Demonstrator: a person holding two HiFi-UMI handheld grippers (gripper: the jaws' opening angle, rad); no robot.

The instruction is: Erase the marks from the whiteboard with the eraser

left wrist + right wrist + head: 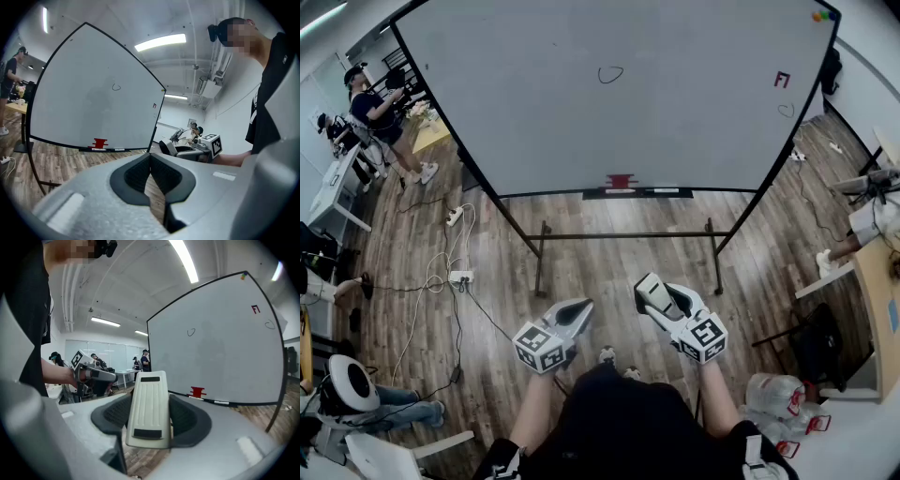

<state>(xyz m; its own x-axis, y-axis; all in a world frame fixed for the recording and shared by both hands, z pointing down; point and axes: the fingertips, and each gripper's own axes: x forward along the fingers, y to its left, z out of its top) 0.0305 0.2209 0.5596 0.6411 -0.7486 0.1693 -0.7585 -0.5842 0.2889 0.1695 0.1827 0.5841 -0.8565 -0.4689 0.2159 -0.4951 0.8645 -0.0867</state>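
- The eraser [149, 408] is clamped upright in the right tool [661, 300], held low at 5 o'clock, well short of the whiteboard [619, 122].
- The left tool [150, 161], at 7 o'clock, has its jaws together and empty.
- A loop mark [610, 74] sits at 12 o'clock and a red mark [782, 80] at 2; open floor [609, 258] lies between.

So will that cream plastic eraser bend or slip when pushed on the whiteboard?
Probably stiff: the cream ribbed plastic eraser looks moulded. Likely light, held out by one end. Slipping seems unlikely; the right tongs clamp both sides.

The right hand-held gripper [150, 420] clamps the cream eraser [149, 409] before the whiteboard [220, 352].
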